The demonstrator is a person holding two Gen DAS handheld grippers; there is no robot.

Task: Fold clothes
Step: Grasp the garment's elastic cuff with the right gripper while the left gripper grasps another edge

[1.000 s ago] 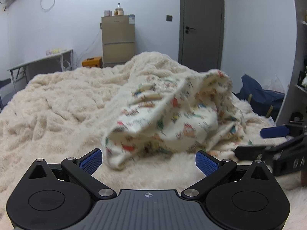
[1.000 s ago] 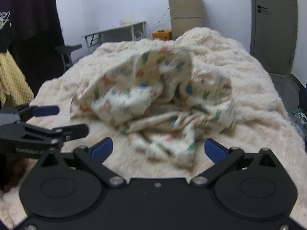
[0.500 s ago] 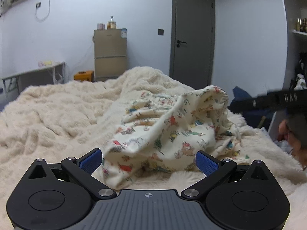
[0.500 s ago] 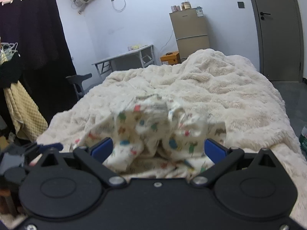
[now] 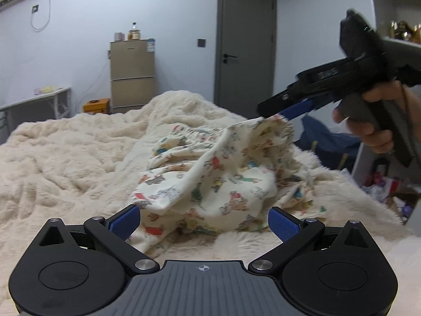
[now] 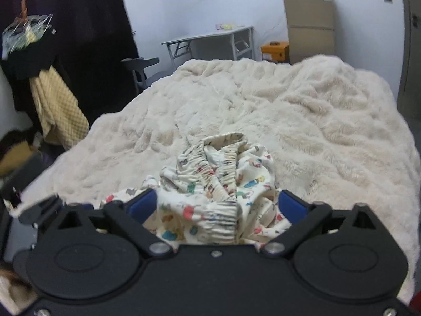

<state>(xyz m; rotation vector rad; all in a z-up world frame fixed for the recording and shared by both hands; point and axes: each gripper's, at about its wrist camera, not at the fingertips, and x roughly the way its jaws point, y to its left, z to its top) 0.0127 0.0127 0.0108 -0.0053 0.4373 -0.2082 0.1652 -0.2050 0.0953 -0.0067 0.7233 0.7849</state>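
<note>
A crumpled cream garment (image 5: 215, 179) with small colourful prints and an elastic waistband (image 6: 210, 168) lies on the fluffy cream blanket (image 5: 65, 158) of a bed. My left gripper (image 5: 202, 222) is open, low at the garment's near edge, and cloth lies between its blue pads (image 5: 125, 222). A hand (image 5: 373, 131) holds my right gripper (image 6: 217, 205), which is open over the garment's raised right peak. Its blue finger (image 5: 297, 110) touches the top of the cloth, and the bunched waistband sits between its pads.
Beyond the bed stand a beige fridge (image 5: 131, 76), a grey door (image 5: 244, 47), a white desk (image 6: 210, 39) and an orange box (image 5: 97, 105). Dark clothes and a yellow towel (image 6: 58, 105) hang on the left. A blue bag (image 5: 323, 142) lies right of the bed.
The right gripper rose from beside the bed and came over the garment's right peak, still open. The left gripper closed in on the garment's near edge.
</note>
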